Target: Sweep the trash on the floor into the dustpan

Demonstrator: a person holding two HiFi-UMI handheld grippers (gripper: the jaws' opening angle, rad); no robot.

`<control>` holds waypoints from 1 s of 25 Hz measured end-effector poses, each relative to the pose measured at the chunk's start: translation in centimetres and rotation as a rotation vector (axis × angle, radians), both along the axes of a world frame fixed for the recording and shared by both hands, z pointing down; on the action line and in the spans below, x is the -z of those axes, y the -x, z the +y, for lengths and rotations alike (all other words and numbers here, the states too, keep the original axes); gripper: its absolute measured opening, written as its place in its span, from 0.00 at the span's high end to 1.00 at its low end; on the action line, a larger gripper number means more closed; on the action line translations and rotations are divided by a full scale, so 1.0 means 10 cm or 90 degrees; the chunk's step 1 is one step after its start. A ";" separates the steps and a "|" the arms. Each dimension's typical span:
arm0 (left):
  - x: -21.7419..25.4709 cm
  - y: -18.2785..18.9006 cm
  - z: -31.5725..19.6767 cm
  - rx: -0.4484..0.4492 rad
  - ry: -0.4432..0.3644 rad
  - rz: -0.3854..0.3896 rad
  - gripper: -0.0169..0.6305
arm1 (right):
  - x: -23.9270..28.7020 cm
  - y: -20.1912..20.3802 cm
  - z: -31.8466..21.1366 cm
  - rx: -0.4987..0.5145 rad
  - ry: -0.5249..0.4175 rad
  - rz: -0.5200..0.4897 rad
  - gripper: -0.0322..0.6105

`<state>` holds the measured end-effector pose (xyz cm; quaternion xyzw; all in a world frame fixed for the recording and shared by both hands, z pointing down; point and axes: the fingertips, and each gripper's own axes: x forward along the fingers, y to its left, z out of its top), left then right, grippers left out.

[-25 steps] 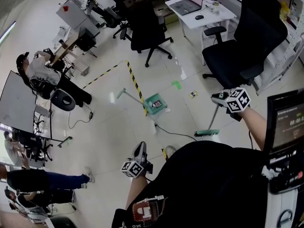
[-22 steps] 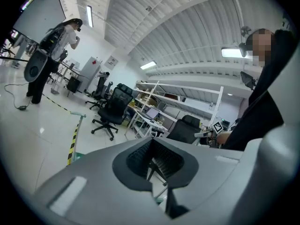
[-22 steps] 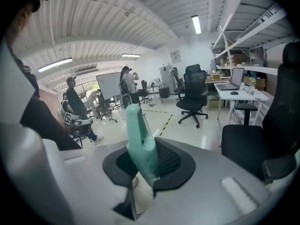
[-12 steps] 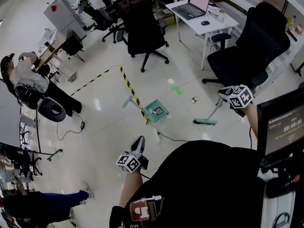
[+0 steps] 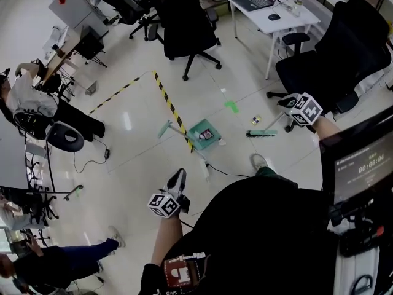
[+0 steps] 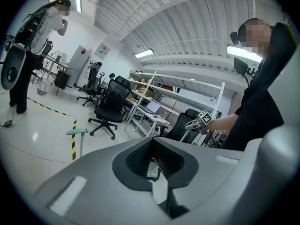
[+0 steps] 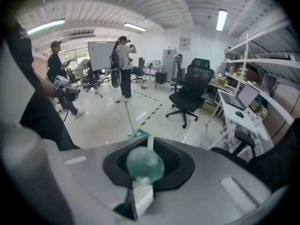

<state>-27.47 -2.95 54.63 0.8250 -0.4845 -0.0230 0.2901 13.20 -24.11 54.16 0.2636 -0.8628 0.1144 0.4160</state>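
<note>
A green dustpan [image 5: 204,134] lies on the pale floor with some debris in it. Its long handle [image 5: 166,128] slants up to the left. A small piece of trash [image 5: 256,120] lies to its right, beside a strip of green tape [image 5: 231,107]. The green broom head [image 5: 265,134] rests on the floor just below that trash. My right gripper [image 5: 287,103] is shut on the broom's handle, whose green knob [image 7: 145,165] fills the jaws. My left gripper [image 5: 179,177] hangs below the dustpan, shut and holding nothing.
Black office chairs [image 5: 184,23] [image 5: 344,54] and a white desk with a laptop [image 5: 270,5] stand beyond the trash. Yellow-black tape [image 5: 169,103] and a cable [image 5: 224,172] cross the floor. People and equipment crowd the left side [image 5: 37,97].
The broom head has moved away from me across the floor, up to just below the trash. My left gripper has barely moved, and the dustpan has stayed put.
</note>
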 end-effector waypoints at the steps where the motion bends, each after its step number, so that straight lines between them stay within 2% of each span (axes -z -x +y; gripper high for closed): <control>1: -0.01 -0.03 -0.08 0.007 0.004 -0.006 0.98 | -0.08 0.01 -0.10 0.035 0.002 0.012 0.89; 4: -0.04 -0.22 -0.37 0.047 0.022 -0.017 0.98 | -0.42 -0.04 -0.40 0.152 0.028 0.049 0.89; 7: -0.04 -0.45 -0.66 0.096 0.033 -0.009 0.98 | -0.77 -0.16 -0.61 0.281 0.057 0.096 0.89; 10: 0.01 -0.49 -0.69 0.127 0.045 0.003 0.98 | -0.96 -0.14 -0.62 0.396 0.063 0.142 0.89; 16: -0.24 -0.71 -0.88 0.121 0.072 0.014 0.98 | -1.58 -0.33 -0.68 0.571 0.082 0.227 0.89; 25: -0.43 -0.33 -0.74 0.105 0.103 0.039 0.98 | -2.36 -0.14 -0.01 0.937 0.109 0.382 0.89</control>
